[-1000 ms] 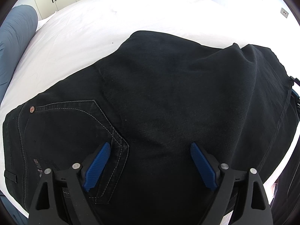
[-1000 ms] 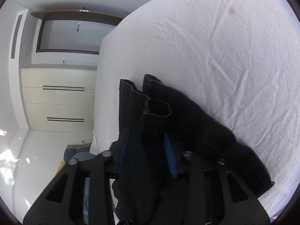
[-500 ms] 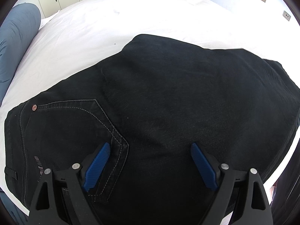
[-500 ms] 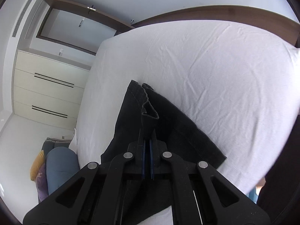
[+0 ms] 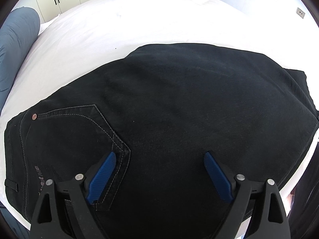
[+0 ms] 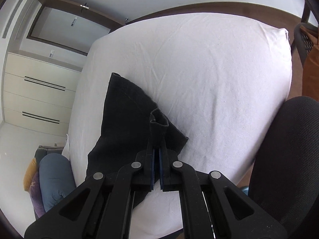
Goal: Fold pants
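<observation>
The pants [image 5: 179, 109] are lying on the bed [image 5: 119, 29], near its front edge, waist to the left in the left wrist view — the left claw [image 5: 159, 169] is hovering over them. A pillow [image 5: 14, 45] is sitting off the bed's left side. The right claw [image 6: 157, 151] is pinching a raised fold of the pants — a chair [image 6: 289, 149] is standing right of the bed.
</observation>
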The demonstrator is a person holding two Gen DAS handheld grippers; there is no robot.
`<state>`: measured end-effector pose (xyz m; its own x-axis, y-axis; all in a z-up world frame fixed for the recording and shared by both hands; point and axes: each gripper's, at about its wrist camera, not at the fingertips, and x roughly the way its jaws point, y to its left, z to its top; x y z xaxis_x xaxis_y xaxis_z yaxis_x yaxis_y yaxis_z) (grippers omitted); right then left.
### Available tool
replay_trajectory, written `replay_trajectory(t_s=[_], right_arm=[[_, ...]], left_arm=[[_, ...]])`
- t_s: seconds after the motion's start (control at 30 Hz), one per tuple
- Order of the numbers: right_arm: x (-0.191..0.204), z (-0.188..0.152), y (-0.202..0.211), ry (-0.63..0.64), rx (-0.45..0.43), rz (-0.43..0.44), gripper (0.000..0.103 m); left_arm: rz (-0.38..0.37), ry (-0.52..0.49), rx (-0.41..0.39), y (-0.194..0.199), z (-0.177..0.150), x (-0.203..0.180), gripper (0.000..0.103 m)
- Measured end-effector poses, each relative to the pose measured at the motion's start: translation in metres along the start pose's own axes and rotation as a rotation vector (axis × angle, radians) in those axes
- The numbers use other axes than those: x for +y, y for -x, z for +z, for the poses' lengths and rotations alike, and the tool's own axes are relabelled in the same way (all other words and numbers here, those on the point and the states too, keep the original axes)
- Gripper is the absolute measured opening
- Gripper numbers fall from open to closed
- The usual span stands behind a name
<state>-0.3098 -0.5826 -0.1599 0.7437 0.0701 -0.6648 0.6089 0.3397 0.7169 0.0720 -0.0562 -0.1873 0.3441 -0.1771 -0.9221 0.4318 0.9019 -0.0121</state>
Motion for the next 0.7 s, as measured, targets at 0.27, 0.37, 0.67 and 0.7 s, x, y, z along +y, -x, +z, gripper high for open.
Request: replay_trajectory(t_s=[0.27, 0.37, 0.67, 0.7], right_arm=[[-0.01, 0.007, -0.011, -0.002, 0.044, 0.036, 0.006], [-0.004, 0.006, -0.008, 0.051, 0.027, 0.007, 0.006], [0.006, 0.005, -0.005, 0.1, -0.001, -0.06, 0.005], [0.004, 0.006, -0.006, 0.091, 0.006, -0.055, 0.005]], left_arm=[[-0.006, 0.006, -0.006, 0.008, -0.003, -0.015, 0.094], [-0.017, 0.002, -0.013, 0.013, -0.006, -0.017, 0.094], [-0.068, -0.029, -0.047, 0.028, -0.02, -0.026, 0.094], [-0.067, -0.036, -0.043, 0.027, -0.022, -0.028, 0.094]])
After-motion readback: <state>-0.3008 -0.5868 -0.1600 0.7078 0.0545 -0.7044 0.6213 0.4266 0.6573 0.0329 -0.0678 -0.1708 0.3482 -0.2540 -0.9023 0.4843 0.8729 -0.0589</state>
